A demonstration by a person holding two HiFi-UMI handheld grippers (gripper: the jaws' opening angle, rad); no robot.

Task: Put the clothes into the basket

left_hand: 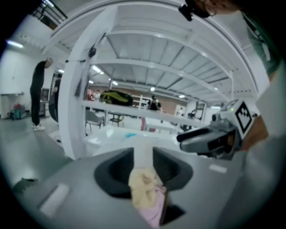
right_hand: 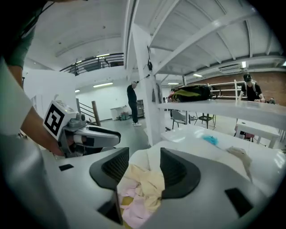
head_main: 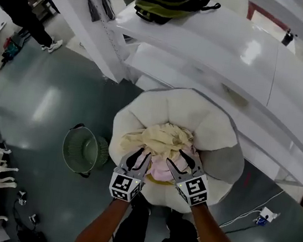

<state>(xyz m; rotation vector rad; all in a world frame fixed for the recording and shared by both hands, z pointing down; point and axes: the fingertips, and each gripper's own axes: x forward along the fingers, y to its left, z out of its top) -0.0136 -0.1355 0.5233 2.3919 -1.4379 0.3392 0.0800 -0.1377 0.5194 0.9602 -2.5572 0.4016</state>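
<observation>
A big round cream cushion (head_main: 218,127) fills the middle of the scene, in front of white tables (head_main: 234,51) on the far side. The green basket (head_main: 83,151) stands on the floor just left of the cushion, and nothing shows inside it.

The clothes lie heaped in the cushion's hollow: a pale yellow garment (head_main: 163,139) on top and toward the far side, a pink garment (head_main: 161,170) under it at the near edge.

The left gripper (head_main: 137,157) and the right gripper (head_main: 182,160) hang side by side over the near edge of the heap. Both have their jaws apart, the right wider than the left. Crumpled cloth shows in each gap, but no pad seems to press on it.

The garments look thin, limp and light, so they should drape and trail once lifted, and neither is fragile. A flat layer would likely slip from the pads. The better hold is probably a bunched fold, where the yellow cloth puckers thickest near the middle of the heap.
</observation>
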